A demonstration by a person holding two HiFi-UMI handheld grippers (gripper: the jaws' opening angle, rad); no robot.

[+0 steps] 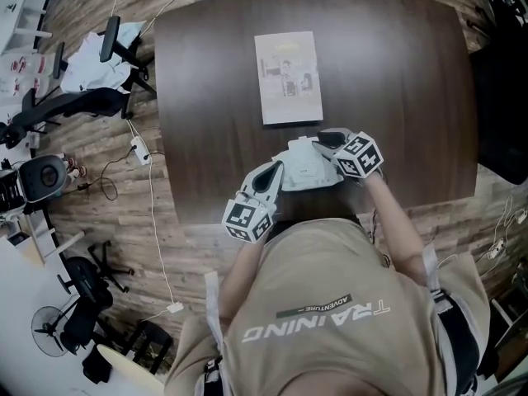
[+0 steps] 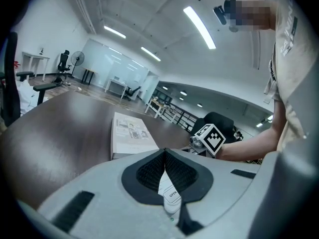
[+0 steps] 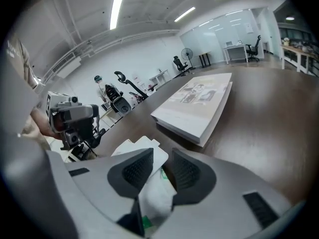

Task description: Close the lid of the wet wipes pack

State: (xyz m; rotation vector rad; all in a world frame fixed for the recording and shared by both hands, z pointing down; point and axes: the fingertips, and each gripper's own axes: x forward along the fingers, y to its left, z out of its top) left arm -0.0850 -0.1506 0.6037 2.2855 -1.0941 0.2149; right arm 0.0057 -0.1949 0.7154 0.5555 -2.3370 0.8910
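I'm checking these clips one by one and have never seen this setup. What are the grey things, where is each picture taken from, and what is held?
No robot here: a person holds a two-jaw gripper in each hand. The head view looks down from their head; each gripper view looks along that gripper's jaws. On the dark table lie a book and, nearer the person, a wet wipes pack. The left gripper is shut on the pack's flap marked OPEN; the right gripper pinches the pack's white end.
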